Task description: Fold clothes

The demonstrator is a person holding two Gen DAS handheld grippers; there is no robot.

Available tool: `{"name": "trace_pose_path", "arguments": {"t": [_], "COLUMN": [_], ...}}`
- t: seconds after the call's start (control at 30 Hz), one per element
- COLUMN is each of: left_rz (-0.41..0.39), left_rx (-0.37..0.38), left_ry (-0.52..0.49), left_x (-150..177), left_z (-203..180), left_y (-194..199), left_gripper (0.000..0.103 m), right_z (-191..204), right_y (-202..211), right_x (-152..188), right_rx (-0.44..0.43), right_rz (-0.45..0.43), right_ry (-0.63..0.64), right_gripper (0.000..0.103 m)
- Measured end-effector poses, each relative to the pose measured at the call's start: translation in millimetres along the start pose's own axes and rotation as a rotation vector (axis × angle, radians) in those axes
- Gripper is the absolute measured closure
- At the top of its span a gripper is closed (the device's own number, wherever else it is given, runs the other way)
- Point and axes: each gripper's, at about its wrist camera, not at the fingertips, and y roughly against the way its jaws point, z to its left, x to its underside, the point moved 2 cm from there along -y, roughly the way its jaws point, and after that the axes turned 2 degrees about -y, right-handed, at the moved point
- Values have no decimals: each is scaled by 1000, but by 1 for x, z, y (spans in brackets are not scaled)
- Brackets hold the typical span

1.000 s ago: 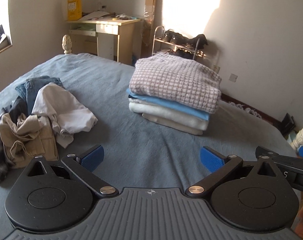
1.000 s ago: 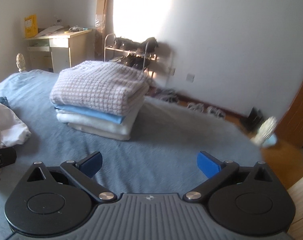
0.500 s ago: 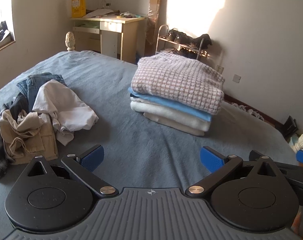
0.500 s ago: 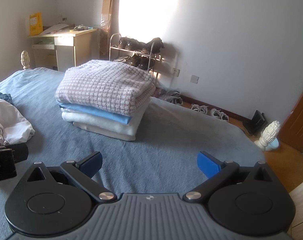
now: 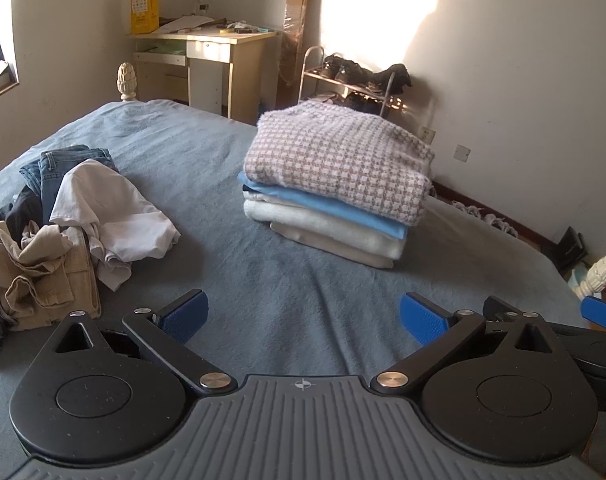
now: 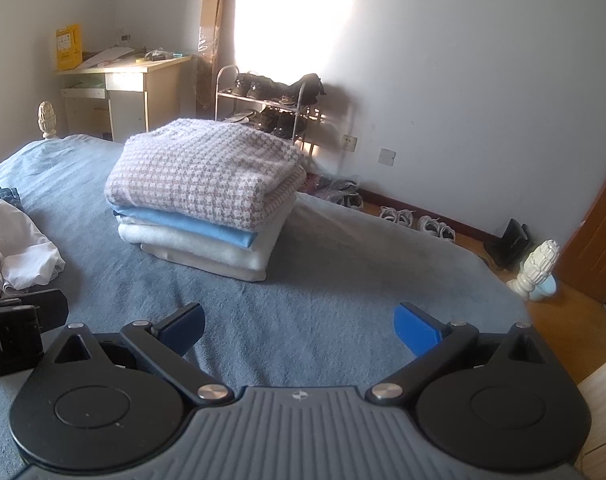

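Note:
A stack of folded clothes sits mid-bed, a checked pink-grey sweater on top, then a light blue piece and two cream ones. An unfolded heap lies at the left: a white shirt, khaki trousers and jeans. My left gripper hovers open over bare blanket in front of the stack, nothing between its blue pads. My right gripper is also open and empty, low over the blanket, right of the left one.
A grey-blue blanket covers the bed. Carved bedposts mark the far corners. Beyond stand a wooden desk, a shoe rack, shoes on the floor and a wooden door.
Both views have shifted slightly, with the folded stack sitting a little further right and nearer in frame. Both grippers stay open and empty; no garment has moved.

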Motion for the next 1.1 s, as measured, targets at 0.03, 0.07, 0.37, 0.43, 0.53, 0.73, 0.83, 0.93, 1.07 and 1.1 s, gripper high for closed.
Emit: {"name": "trace_pose_path", "arguments": {"t": [0.03,0.07,0.37,0.43,0.53,0.73,0.83,0.93,1.07,1.1], "left_rz": [0,1,0,0,0,-4,-4,-4,-3,-4], "left_rx": [2,4,15,16,18,23,26,27,31,32], "left_ry": [0,0,-9,-13,-16,-21,-24,-32,-40,-42], "left_x": [0,0,1,2,2,3,3,4,5,5], "left_z": [-1,-1,-8,-10,-11,-16,-18,-21,-25,-26], "left_y": [0,0,2,2,2,2,2,2,2,2], "left_gripper": [0,0,0,0,0,0,0,0,0,0], "right_z": [-1,-1,-10,-12,-16,-22,-24,-27,-31,-32], "right_y": [0,1,1,1,0,1,1,1,1,1], "right_x": [0,0,2,3,2,4,5,6,7,8], "right_rx": [1,3,13,17,20,27,30,32,36,37], "right_rz": [-1,-2,3,4,6,7,10,12,16,17], "right_ry": [-1,-2,-13,-17,-25,-30,-34,-38,-43,-45], "right_gripper": [0,0,0,0,0,0,0,0,0,0]}}
